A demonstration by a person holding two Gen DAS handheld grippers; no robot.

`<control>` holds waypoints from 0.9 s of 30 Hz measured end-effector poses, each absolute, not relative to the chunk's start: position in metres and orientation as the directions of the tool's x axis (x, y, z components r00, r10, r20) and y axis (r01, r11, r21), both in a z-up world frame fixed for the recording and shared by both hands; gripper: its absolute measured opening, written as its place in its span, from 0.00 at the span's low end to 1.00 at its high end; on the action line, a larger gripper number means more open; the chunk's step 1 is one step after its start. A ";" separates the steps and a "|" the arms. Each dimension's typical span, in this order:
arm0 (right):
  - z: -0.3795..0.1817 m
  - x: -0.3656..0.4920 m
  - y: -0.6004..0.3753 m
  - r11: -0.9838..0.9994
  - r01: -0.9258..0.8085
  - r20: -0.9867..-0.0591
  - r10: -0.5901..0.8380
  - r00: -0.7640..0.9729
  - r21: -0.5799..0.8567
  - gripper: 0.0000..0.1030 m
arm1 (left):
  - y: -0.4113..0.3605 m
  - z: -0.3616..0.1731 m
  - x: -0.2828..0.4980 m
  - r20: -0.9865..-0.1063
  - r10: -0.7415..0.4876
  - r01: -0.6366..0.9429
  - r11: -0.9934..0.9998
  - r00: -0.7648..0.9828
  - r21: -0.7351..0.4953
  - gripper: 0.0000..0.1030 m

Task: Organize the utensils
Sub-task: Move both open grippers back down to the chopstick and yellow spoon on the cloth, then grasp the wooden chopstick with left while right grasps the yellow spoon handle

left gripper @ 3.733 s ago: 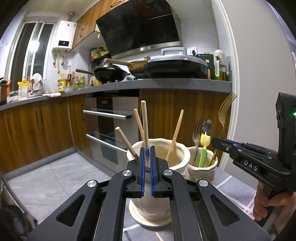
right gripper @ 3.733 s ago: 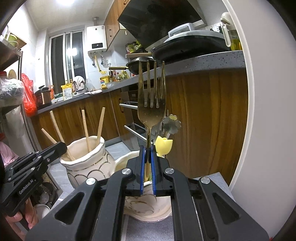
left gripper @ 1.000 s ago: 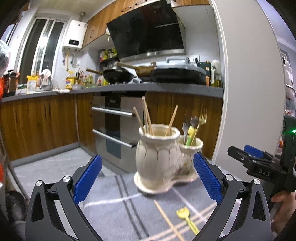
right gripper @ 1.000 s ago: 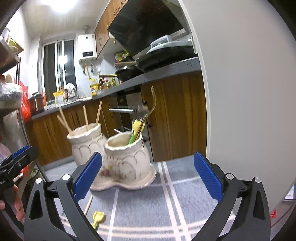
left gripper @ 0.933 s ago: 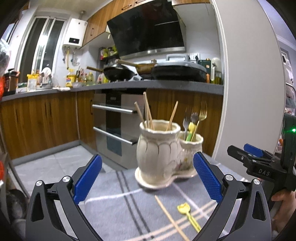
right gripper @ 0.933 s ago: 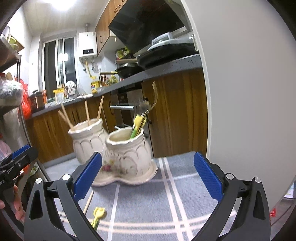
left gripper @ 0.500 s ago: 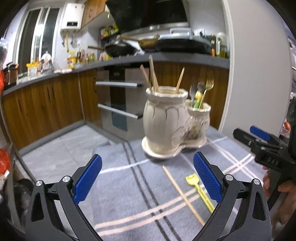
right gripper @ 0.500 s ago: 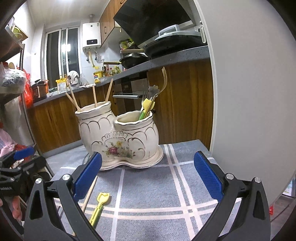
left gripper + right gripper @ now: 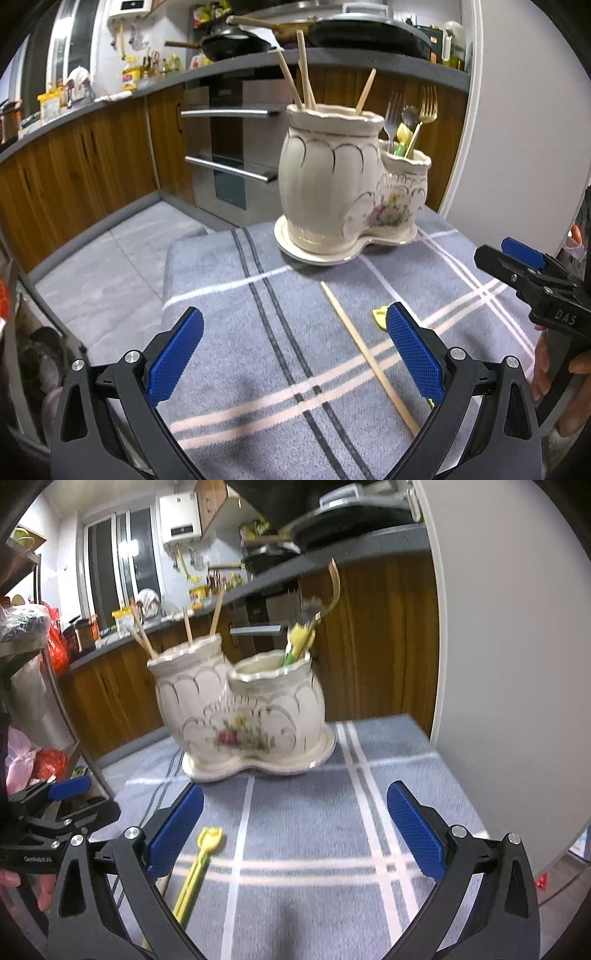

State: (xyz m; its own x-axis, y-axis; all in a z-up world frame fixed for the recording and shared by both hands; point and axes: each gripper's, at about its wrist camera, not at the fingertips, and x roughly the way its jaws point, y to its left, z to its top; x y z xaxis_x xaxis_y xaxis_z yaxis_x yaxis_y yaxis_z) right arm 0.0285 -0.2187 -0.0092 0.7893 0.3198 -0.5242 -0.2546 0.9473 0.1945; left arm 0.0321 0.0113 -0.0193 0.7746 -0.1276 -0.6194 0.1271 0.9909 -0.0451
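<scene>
Both the left gripper (image 9: pixel 293 350) and right gripper (image 9: pixel 294 827) gape wide, empty; a chopstick (image 9: pixel 364 347) and yellow fork (image 9: pixel 197 871) lie before the ceramic holder (image 9: pixel 332 188).

**A home kitchen, lived in and busy**

Wood-fronted cabinets (image 9: pixel 74 166) run under a dark grey speckled countertop (image 9: pixel 369 61), with a stainless built-in oven (image 9: pixel 229 155) set among them. Black pans (image 9: pixel 229 42) sit up top, bottles and packets (image 9: pixel 129 75) crowd the counter, and a white wall-mounted water heater (image 9: pixel 180 518) hangs beside the window (image 9: pixel 110 568).
</scene>
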 end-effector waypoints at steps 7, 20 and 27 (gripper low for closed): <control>-0.013 0.029 -0.219 0.960 -0.245 -0.545 0.280 0.790 0.138 0.96 | 0.003 -0.026 0.038 -0.656 -0.138 0.153 0.988 0.742 -0.036 0.93; -0.014 0.032 -0.223 0.959 -0.239 -0.548 0.282 0.787 0.151 0.96 | -0.025 -0.047 0.037 -0.737 -0.229 0.280 0.958 0.636 -0.057 0.61; -0.014 0.032 -0.222 0.958 -0.243 -0.548 0.287 0.786 0.153 0.96 | -0.041 -0.060 0.035 -0.773 -0.229 0.332 0.943 0.591 -0.025 0.50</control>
